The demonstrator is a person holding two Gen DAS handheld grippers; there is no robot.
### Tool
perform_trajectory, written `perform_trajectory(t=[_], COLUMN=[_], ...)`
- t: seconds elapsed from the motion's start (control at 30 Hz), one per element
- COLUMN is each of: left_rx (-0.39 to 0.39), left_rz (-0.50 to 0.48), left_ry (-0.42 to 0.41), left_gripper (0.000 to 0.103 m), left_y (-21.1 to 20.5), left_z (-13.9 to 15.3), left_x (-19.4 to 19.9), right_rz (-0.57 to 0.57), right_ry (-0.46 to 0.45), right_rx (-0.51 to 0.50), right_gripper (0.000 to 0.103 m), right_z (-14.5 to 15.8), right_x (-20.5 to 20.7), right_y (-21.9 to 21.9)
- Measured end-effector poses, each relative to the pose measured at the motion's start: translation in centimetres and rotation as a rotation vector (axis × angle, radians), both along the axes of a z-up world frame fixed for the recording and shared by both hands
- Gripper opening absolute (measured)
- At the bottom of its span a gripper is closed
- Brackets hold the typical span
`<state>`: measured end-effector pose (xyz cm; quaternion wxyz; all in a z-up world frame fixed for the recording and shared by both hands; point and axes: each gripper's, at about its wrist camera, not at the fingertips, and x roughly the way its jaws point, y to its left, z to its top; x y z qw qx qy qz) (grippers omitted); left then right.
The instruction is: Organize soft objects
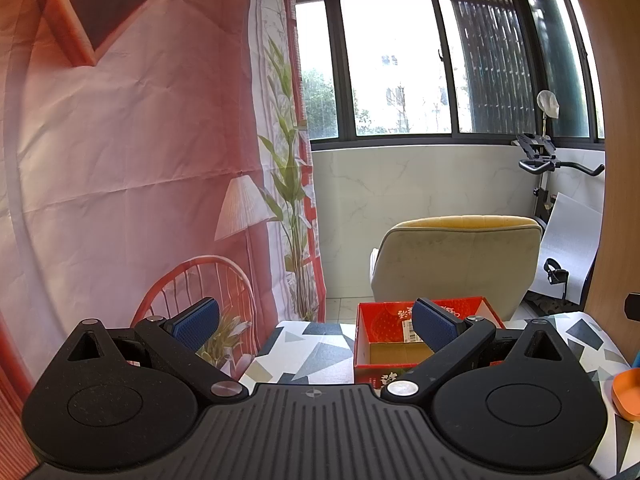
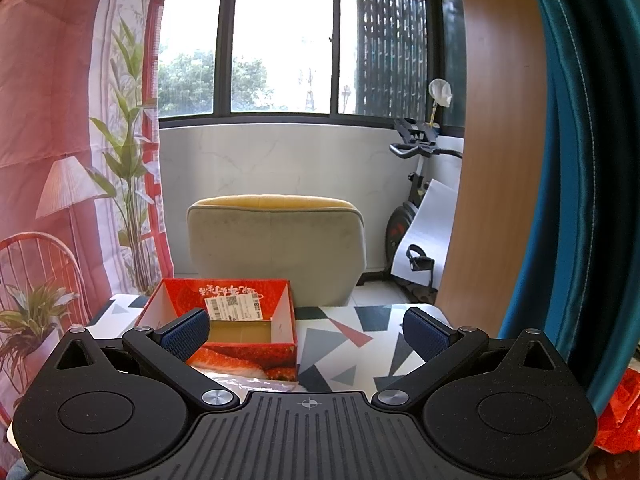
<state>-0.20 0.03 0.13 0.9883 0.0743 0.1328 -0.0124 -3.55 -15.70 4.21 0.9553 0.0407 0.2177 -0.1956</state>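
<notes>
sunlit room with dark-framed windows (image 2: 280, 40), printed pink backdrop (image 1: 120, 140) to the left, beige armchair (image 2: 276, 248) behind a table (image 2: 340, 340) clothed in a geometric pattern. red strawberry box (image 2: 224, 320) open-topped on the table, nothing visible inside. left gripper (image 1: 316, 322) spread wide, holding nothing; right gripper (image 2: 306, 330) likewise released. orange object (image 1: 628, 394) at the left view's right edge, beside the box; soft or not, cannot tell.

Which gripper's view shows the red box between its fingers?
The right gripper: the red box sits between its fingers. In the left gripper view it lies off right.
</notes>
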Motion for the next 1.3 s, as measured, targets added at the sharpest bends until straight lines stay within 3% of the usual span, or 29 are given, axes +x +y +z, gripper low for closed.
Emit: perform_trajectory(t=[0.5,0.63,0.77,0.93,1.07,1.2,1.3], left_rx=[-0.002,0.000,-0.003,-0.027,-0.020,-0.010,-0.002], left_rz=[-0.002,-0.006,0.014,0.028,0.034,0.017,-0.003], left_ry=[0.006,0.015,0.049,0.096,0.175,0.265,0.317], left_gripper=[0.103,0.103,0.103,0.103,0.100,0.087,0.077], left_y=[0.1,0.4,0.8,1.9,2.4,2.8,3.2], left_z=[-0.2,-1.1,-2.6,-5.8,-8.7,-11.8,-13.6], left_x=[0.2,1.1,2.9,5.7,8.4,11.2,13.4], right_rz=[0.002,0.029,0.088,0.107,0.094,0.136,0.107], right_ry=[-0.002,-0.042,-0.109,-0.121,-0.038,0.058,0.129], right_rx=[0.003,0.060,0.129,0.147,0.096,0.135,0.107], right_gripper=[0.103,0.103,0.103,0.103,0.102,0.103,0.103], right_z=[-0.1,-0.8,-3.1,-6.6,-10.5,-14.4,-16.5], right_x=[-0.1,0.0,0.5,2.4,4.8,7.0,8.6], right_y=[-0.1,-0.8,-1.9,-2.8,-2.7,-3.3,-3.5])
